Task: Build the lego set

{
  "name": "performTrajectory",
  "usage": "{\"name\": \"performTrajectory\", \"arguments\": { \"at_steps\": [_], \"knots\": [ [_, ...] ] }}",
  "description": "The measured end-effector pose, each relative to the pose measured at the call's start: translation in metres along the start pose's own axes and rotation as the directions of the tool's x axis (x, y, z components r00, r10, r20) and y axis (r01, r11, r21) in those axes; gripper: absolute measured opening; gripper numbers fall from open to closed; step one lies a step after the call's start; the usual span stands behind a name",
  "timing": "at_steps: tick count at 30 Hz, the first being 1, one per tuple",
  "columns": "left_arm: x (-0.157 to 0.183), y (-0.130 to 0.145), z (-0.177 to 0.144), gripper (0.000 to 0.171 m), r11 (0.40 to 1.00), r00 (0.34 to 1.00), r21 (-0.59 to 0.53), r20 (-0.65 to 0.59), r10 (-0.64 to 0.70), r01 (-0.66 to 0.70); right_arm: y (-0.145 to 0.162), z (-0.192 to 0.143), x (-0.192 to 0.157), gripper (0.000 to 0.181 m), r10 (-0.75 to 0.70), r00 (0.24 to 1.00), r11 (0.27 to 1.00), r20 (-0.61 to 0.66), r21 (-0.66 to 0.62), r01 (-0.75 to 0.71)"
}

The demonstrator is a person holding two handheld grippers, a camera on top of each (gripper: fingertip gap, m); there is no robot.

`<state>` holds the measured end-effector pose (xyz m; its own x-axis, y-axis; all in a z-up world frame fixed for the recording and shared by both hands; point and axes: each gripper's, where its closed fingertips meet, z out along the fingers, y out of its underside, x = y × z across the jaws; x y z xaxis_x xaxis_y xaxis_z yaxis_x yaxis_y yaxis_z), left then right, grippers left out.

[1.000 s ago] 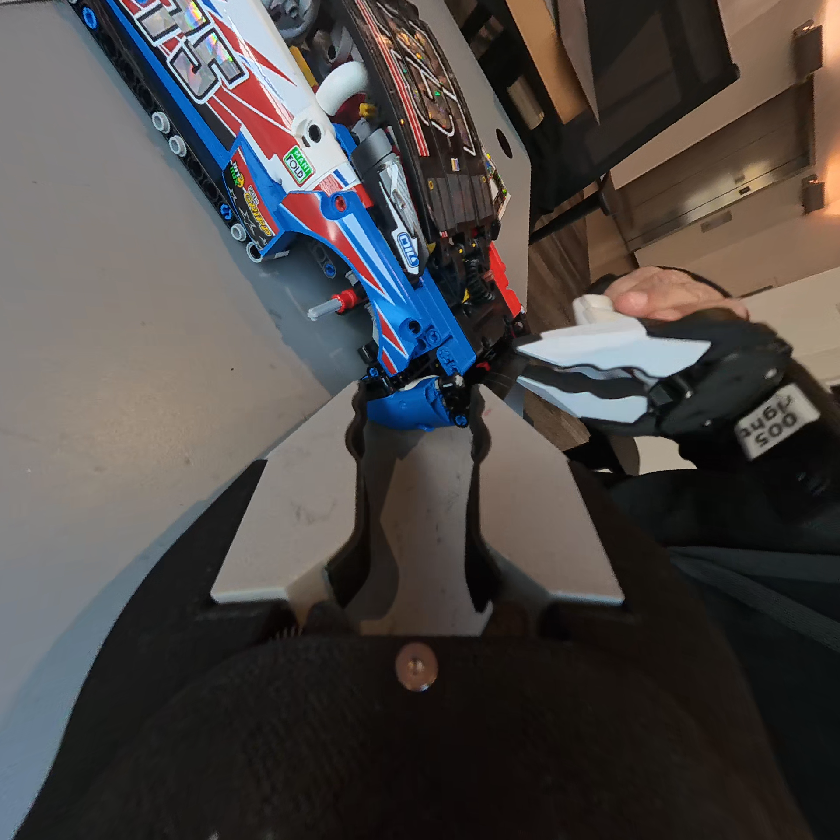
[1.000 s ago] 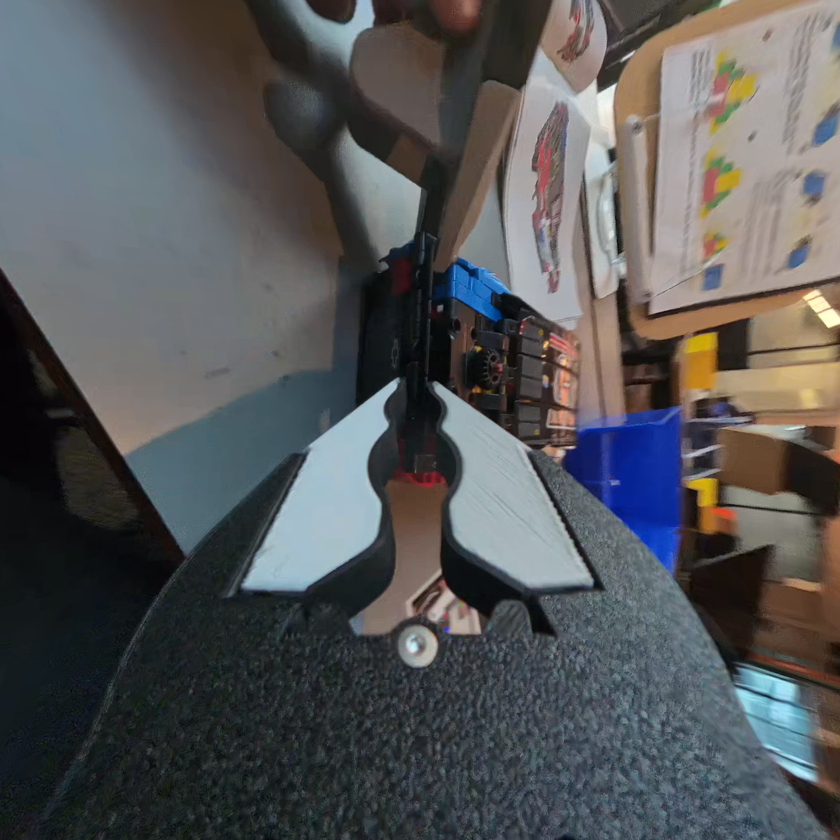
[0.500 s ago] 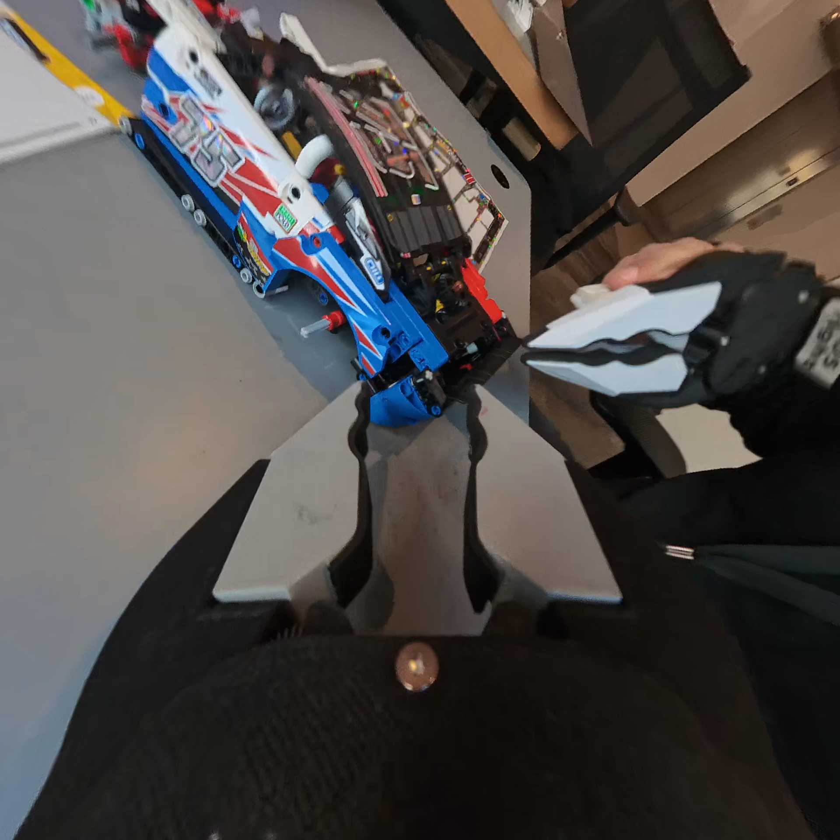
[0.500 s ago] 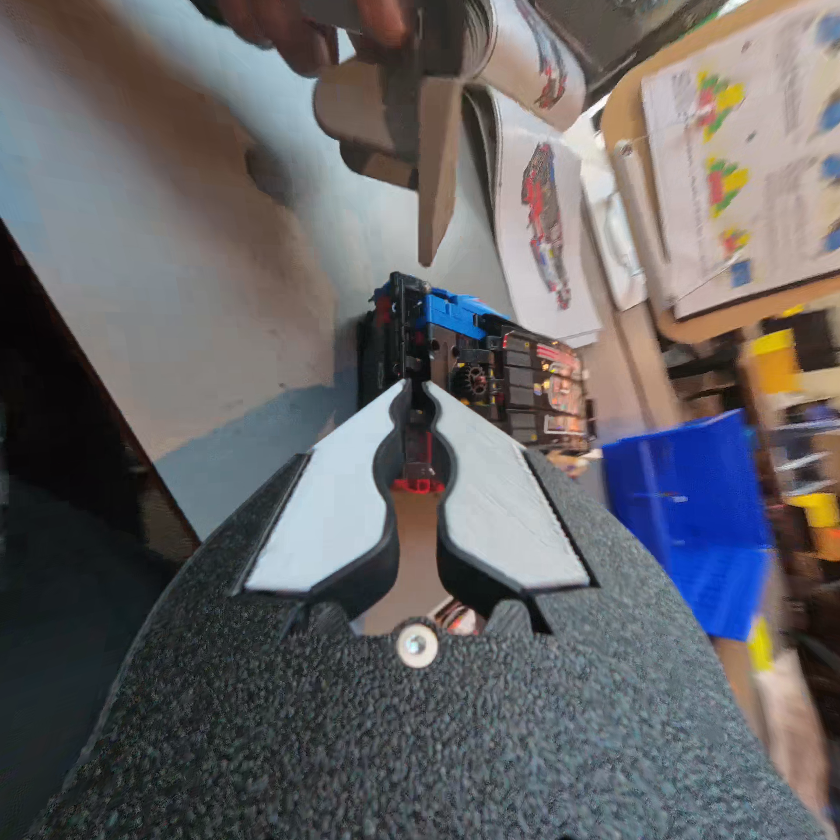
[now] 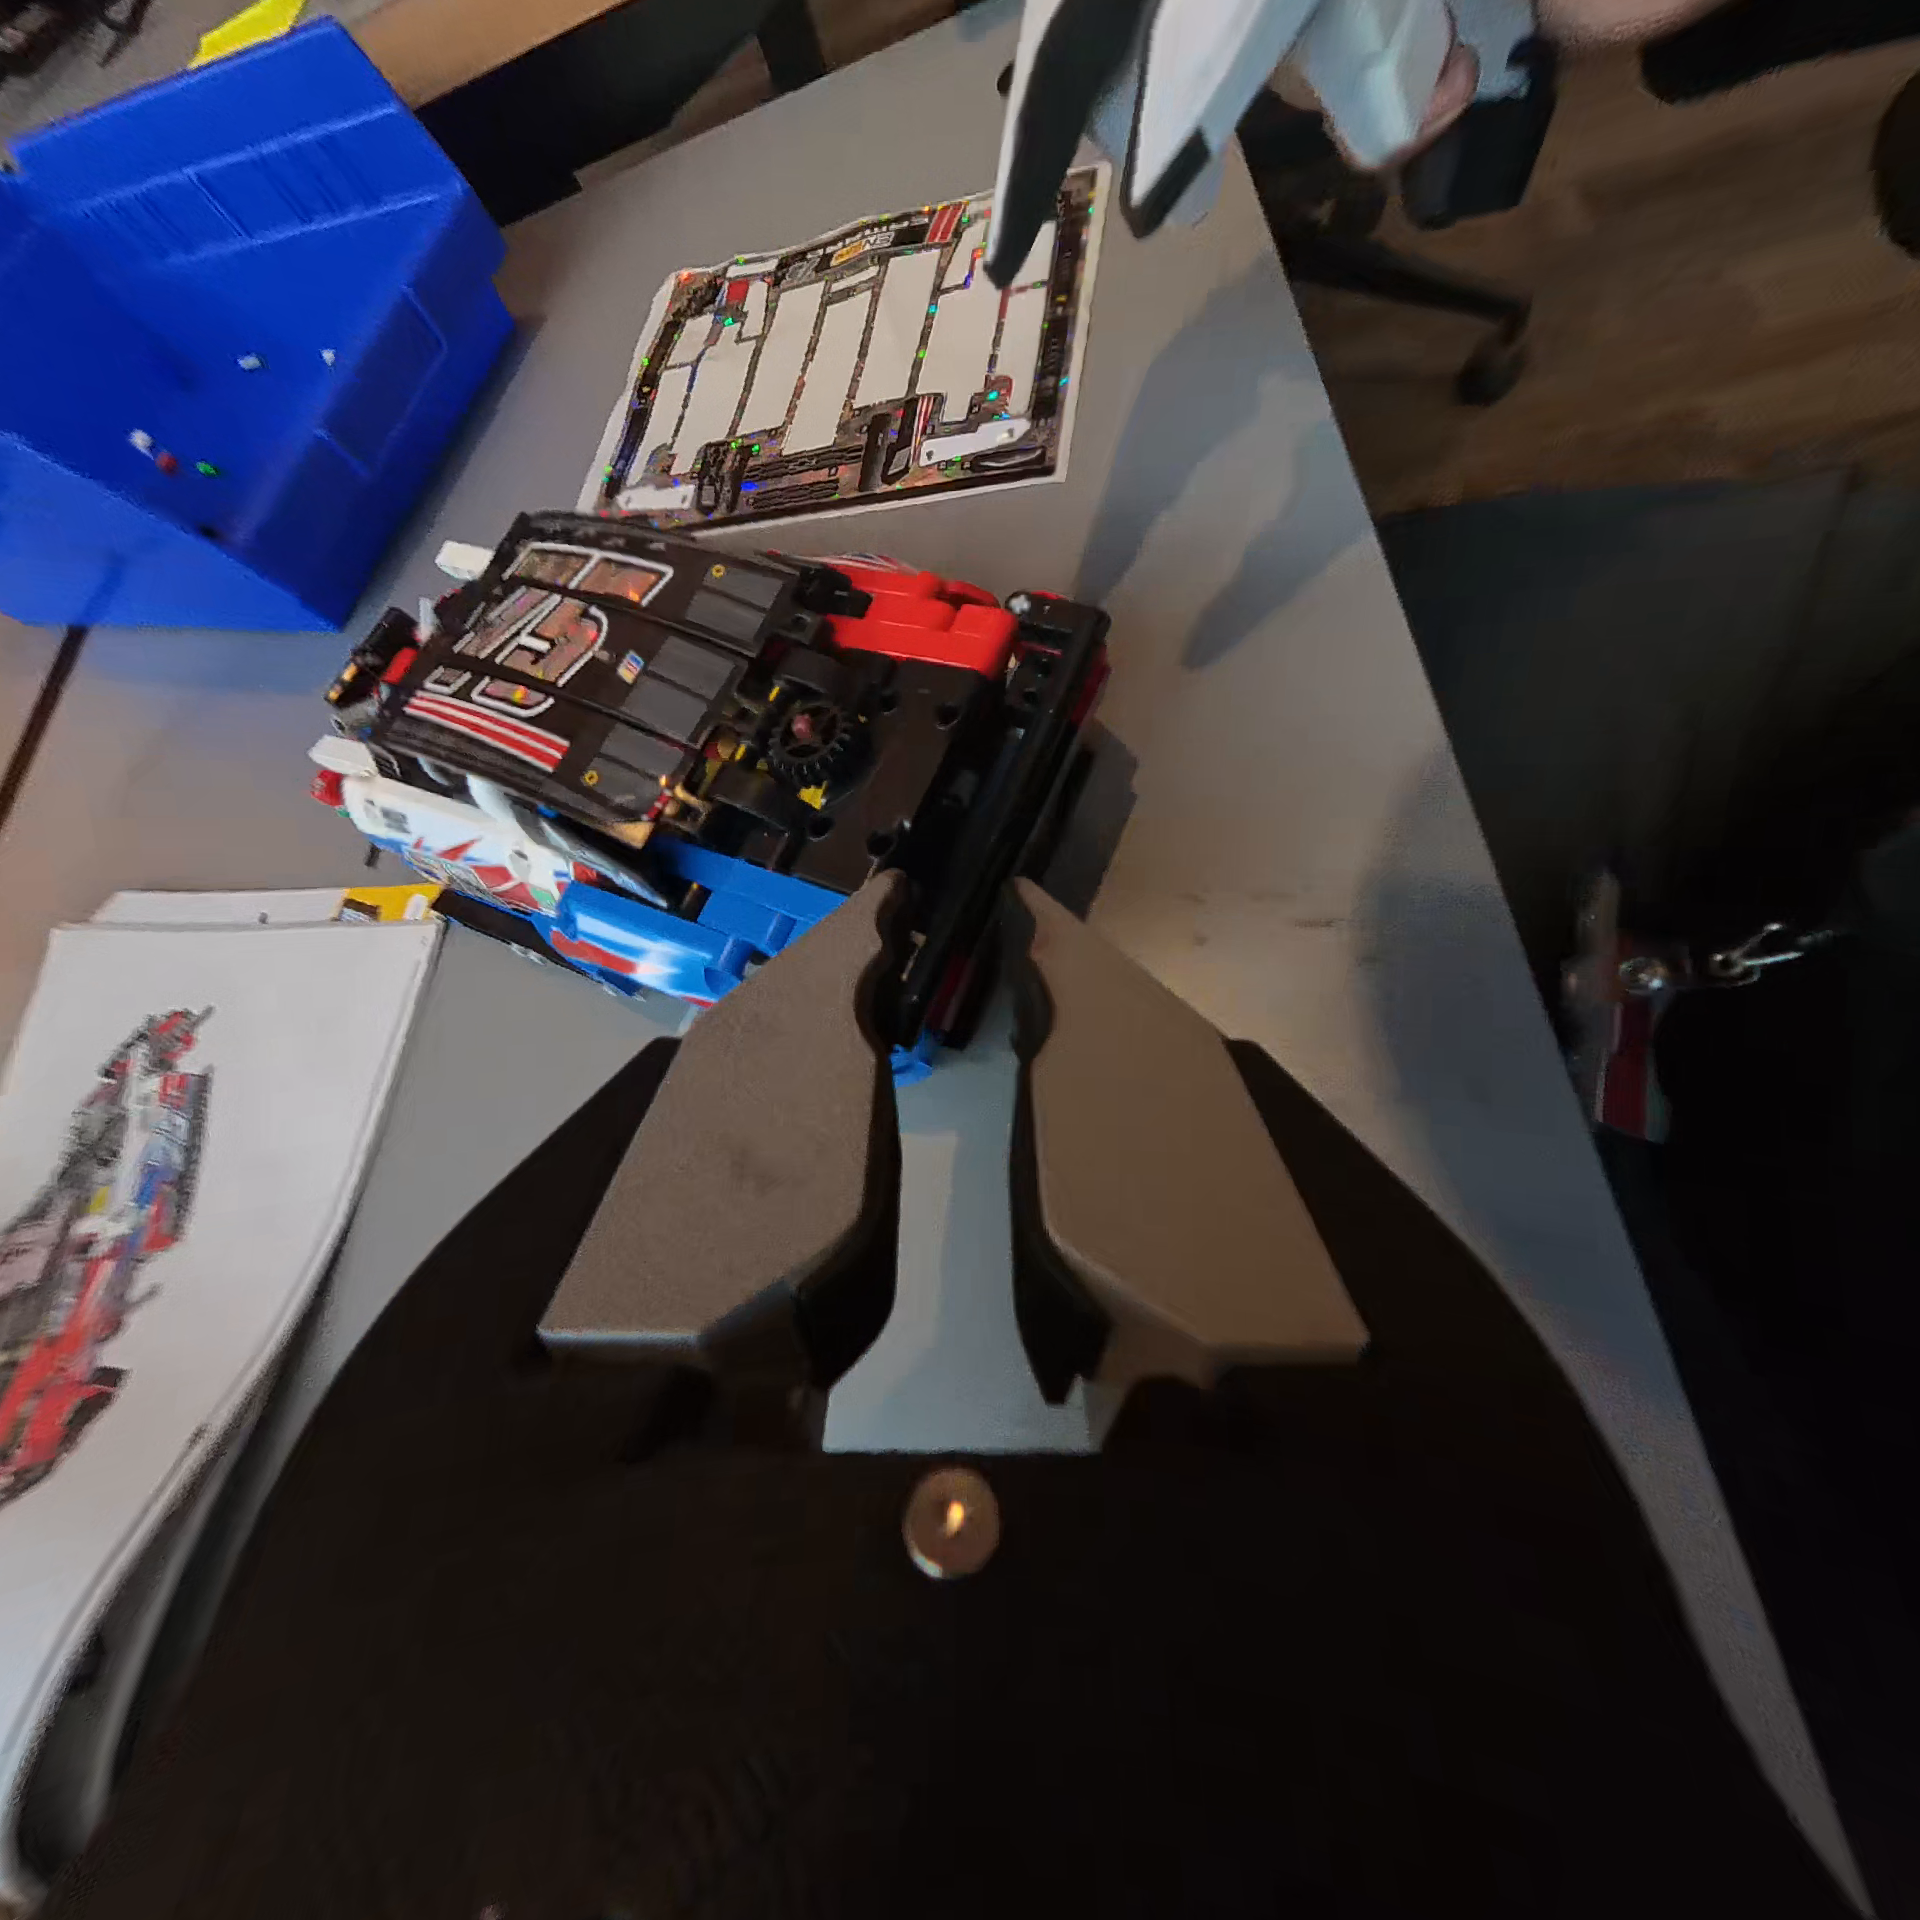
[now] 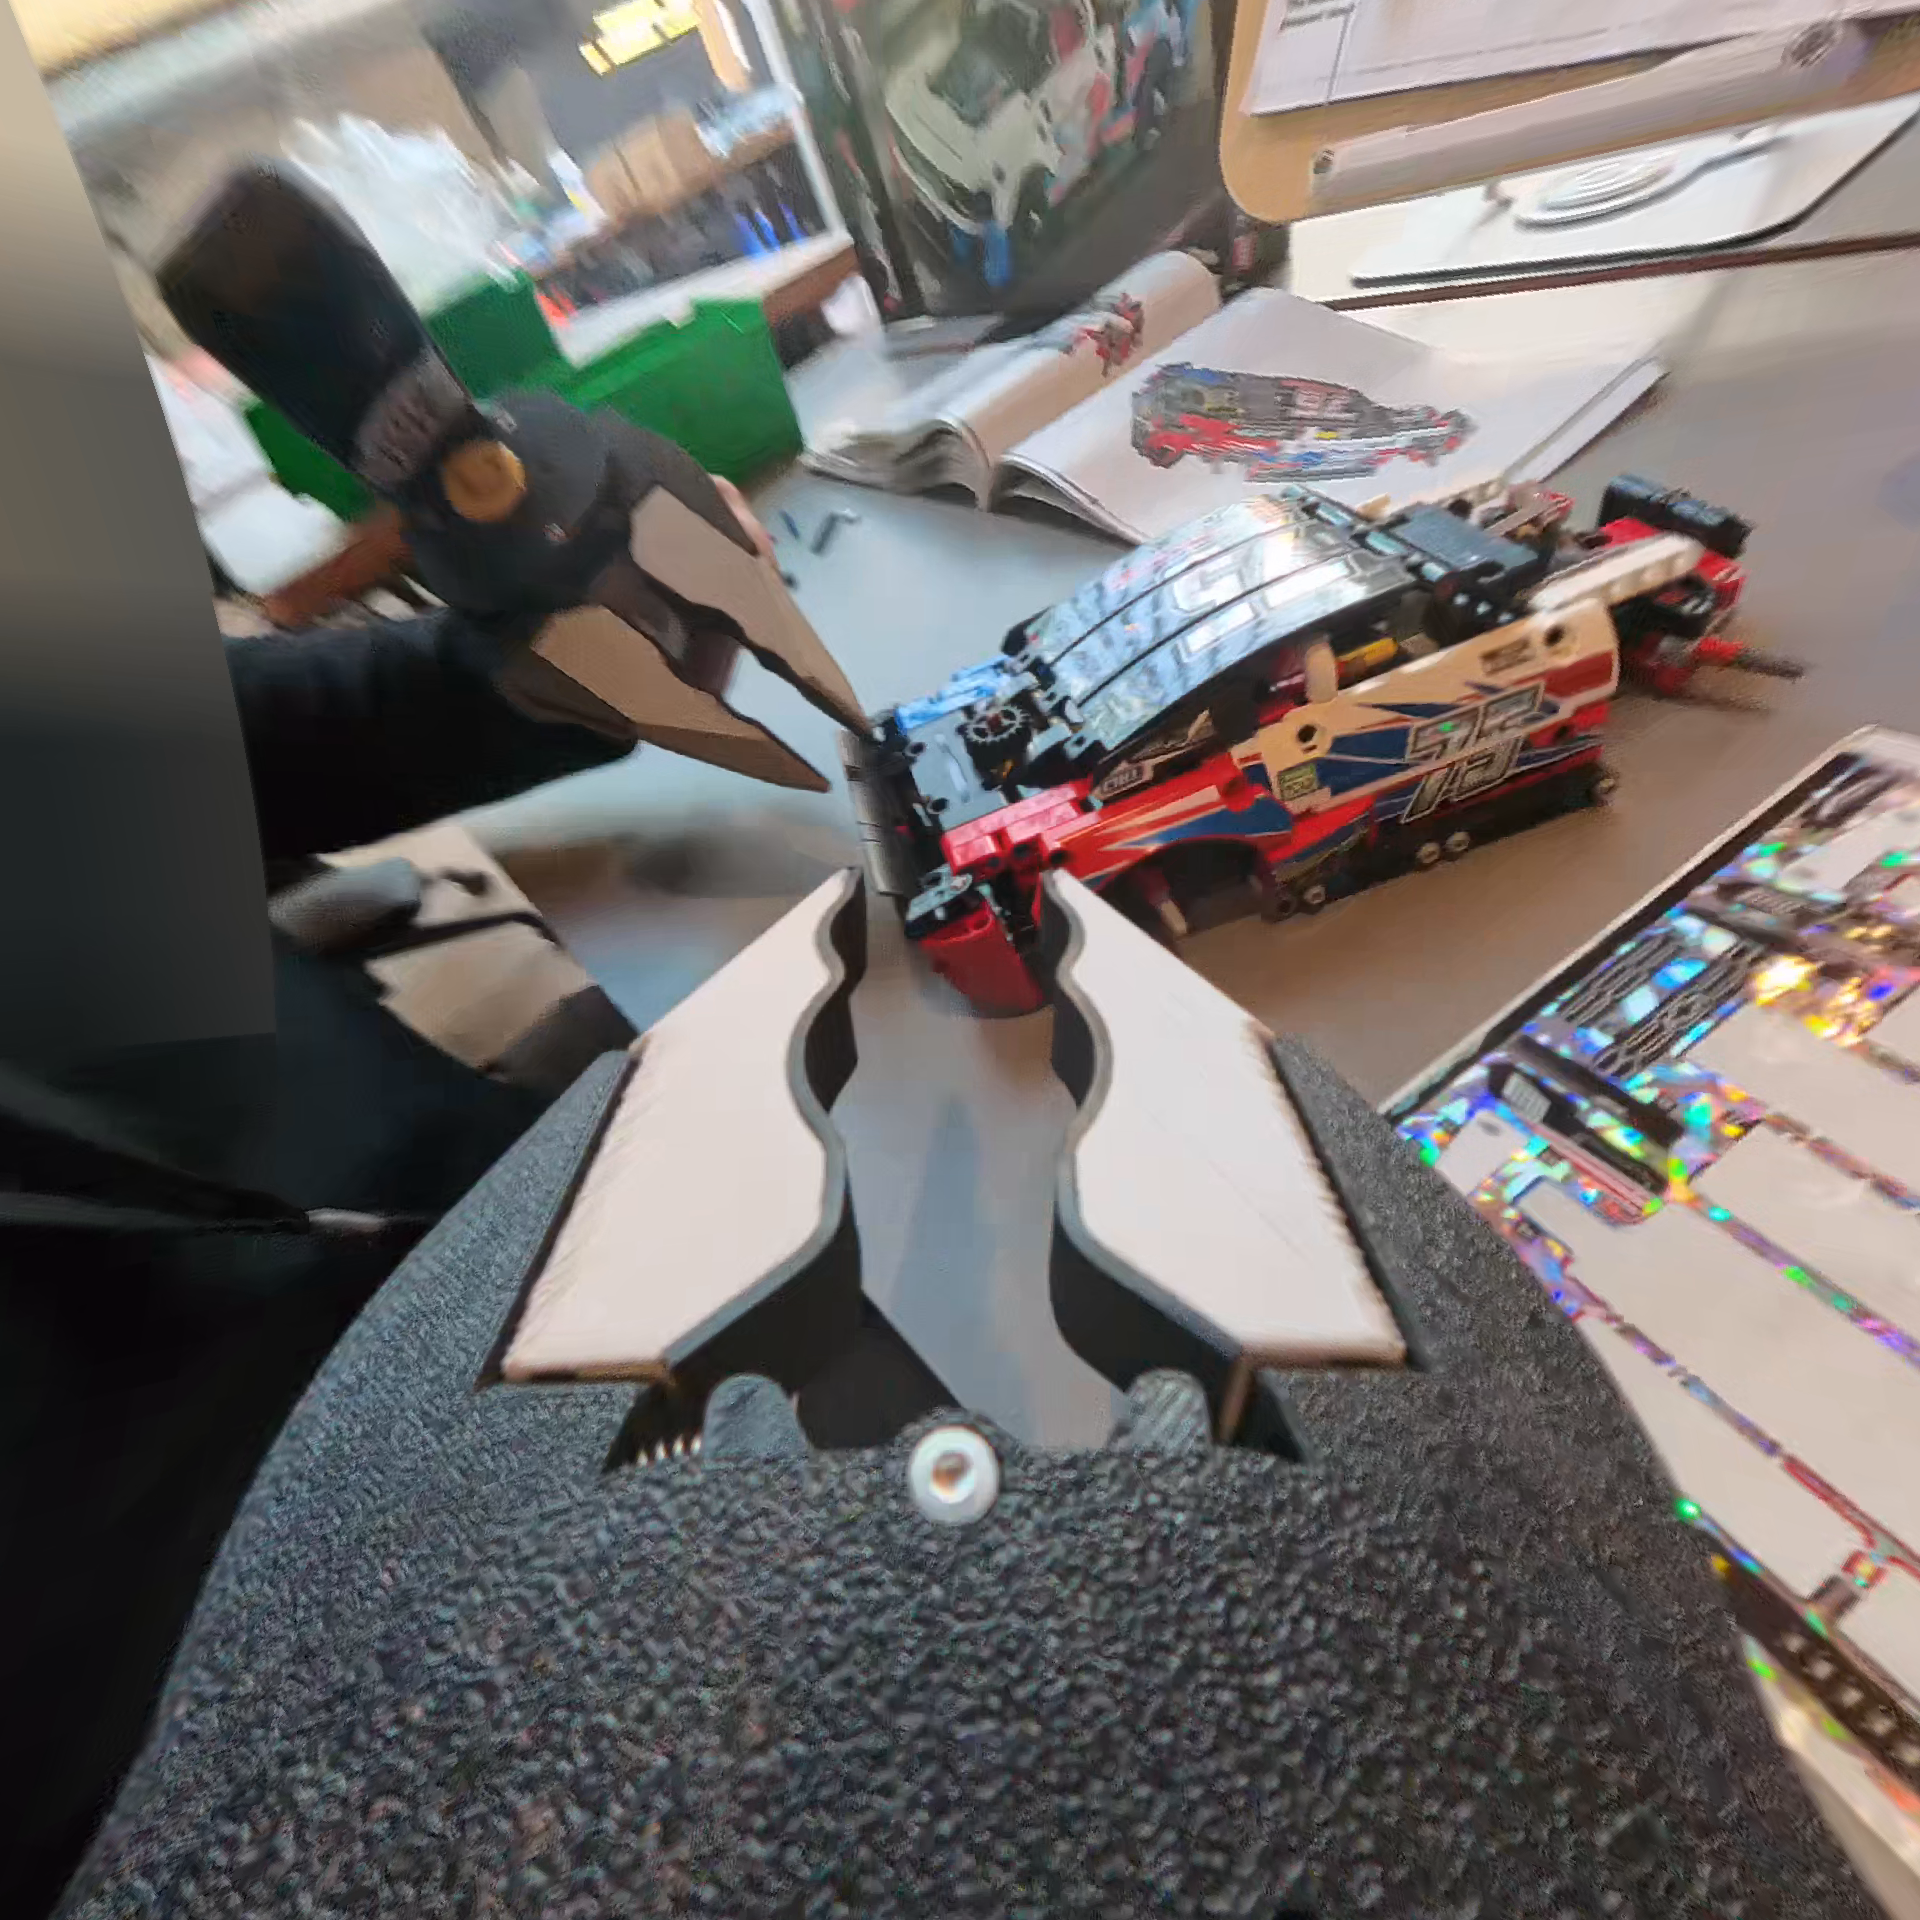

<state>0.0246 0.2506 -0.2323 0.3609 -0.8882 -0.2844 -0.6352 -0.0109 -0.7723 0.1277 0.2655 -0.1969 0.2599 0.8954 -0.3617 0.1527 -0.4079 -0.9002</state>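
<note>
Two-digit racing decals on lego car (image 5: 675,707), nose toward 9 o'clock; left claw (image 5: 948,904) pinching its rear, right claw (image 6: 951,883) spread.

Light: we see the left wrist view dim, the right warmer | Glare: sparkling on the foil sticker sheet (image 6: 1704,1174) | Blur: we find the blue bin (image 5: 229,343) and the background shelves smeared | Distortion: wide-angle bending at the edges | Shadows: soft on the grey table (image 5: 1226,831).

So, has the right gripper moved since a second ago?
Yes: right gripper left the lego car's rear and swung to its red side, by the sticker sheet.
</note>
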Motion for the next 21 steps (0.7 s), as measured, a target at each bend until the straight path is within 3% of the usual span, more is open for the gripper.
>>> {"name": "performTrajectory", "arguments": {
  "at_steps": [4, 8, 11, 15, 21],
  "knots": [
    [0.004, 0.0, 0.009, 0.003, 0.985, 0.988, -0.091, 0.037, 0.148, -0.144, 0.001, -0.018, 0.003, 0.034, 0.097, 0.977, 0.994, 0.192, 0.035, -0.105],
    [0.002, 0.001, 0.012, 0.003, 0.966, 0.977, -0.184, 0.079, 0.2, -0.183, 0.014, -0.017, 0.001, 0.034, 0.082, 0.951, 0.996, 0.298, -0.044, -0.072],
    [0.002, 0.001, 0.012, 0.003, 0.941, 0.946, -0.226, 0.149, 0.288, -0.251, 0.022, -0.002, 0.005, 0.036, 0.02, 0.961, 0.996, 0.278, -0.091, 0.006],
    [0.001, 0.001, 0.012, 0.003, 0.909, 0.881, -0.262, 0.264, 0.392, -0.326, 0.009, 0.023, -0.012, 0.036, -0.148, 0.961, 0.984, 0.234, -0.063, 0.167],
    [0.002, -0.001, 0.013, 0.003, 0.875, 0.793, -0.258, 0.372, 0.482, -0.41, 0.031, 0.065, -0.016, 0.021, -0.498, 0.862, 0.821, 0.089, -0.272, 0.502]
  ]
}}
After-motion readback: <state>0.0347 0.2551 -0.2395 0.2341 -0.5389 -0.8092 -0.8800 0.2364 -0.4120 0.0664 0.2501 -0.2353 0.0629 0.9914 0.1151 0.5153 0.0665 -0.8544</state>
